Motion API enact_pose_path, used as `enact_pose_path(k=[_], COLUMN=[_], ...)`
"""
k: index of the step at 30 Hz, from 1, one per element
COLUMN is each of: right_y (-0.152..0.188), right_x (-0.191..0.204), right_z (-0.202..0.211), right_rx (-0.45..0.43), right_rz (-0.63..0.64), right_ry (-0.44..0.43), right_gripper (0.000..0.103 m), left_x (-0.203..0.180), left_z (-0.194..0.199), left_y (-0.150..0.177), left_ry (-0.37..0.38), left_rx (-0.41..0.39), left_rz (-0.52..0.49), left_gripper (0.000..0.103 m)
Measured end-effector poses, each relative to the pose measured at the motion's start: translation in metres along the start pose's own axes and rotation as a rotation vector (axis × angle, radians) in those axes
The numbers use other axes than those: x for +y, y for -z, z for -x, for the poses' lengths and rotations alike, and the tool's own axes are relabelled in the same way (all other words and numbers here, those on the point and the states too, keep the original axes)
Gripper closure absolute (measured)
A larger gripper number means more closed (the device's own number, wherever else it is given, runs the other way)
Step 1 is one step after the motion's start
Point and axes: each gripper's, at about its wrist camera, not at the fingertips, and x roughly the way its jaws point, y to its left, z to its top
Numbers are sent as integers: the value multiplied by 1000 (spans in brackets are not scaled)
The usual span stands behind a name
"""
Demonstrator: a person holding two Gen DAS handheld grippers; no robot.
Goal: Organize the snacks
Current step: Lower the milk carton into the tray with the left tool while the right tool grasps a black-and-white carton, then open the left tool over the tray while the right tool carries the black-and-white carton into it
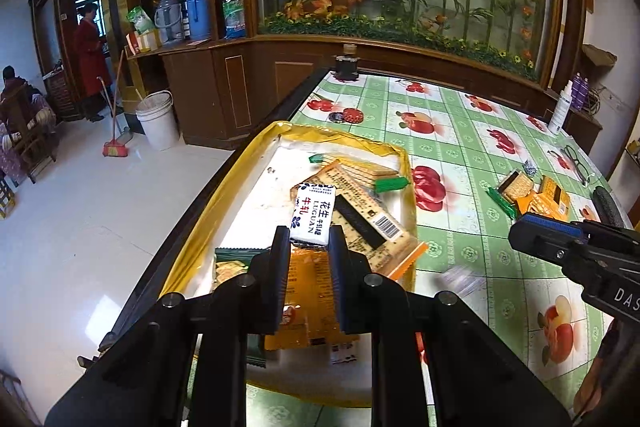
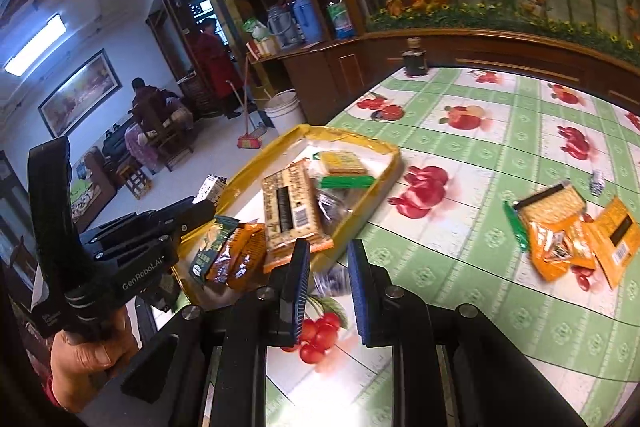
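Note:
My left gripper (image 1: 310, 233) is shut on a small white peanut-candy packet (image 1: 314, 213) and holds it over the yellow-rimmed tray (image 1: 192, 255). Cracker packs (image 1: 360, 211) and orange wrappers lie in the tray. From the right wrist view the left gripper (image 2: 208, 205) shows at the tray's (image 2: 360, 143) left edge with the candy (image 2: 210, 189) at its tip. My right gripper (image 2: 329, 255) hovers over the tablecloth just right of the tray, its pads a narrow gap apart with nothing pinched. A blurred small wrapper (image 2: 330, 279) shows below its tips. More loose snacks (image 2: 568, 227) lie farther right.
A fruit-print green tablecloth (image 1: 460, 147) covers the table. On it are glasses (image 1: 576, 163), a white spray bottle (image 1: 560, 107), a dark jar (image 1: 346, 65), a red tin (image 1: 348, 115) and a small candy (image 2: 597, 182). Two people (image 2: 212, 59) and a bucket (image 1: 158, 119) are beyond the table's left edge.

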Motion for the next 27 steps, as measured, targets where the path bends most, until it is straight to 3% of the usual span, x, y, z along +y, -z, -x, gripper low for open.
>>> enact_pose_path(k=[12,16,22,24,27], right_y=[-14,-4,18,21,23], right_x=[14,-8,-30,-26,-16], right_z=[-39,-50,-72,-78,-85], right_rx=[25,59,149,160,168], right_rz=[31,3,-45,-18,33], right_ry=[-8,53,71,93,125], right_gripper=[83,80,79,71,51], left_x=[23,27,23,21,19], left_z=[-13,-17,-27,-29,-31], left_y=[6,7,10,11,12], left_ry=[-25,-26,-17,-11,-8], left_rx=[26,35,55,62,66], left_rz=[34,44,41,38,33], left_gripper=[86,86,86,86,86])
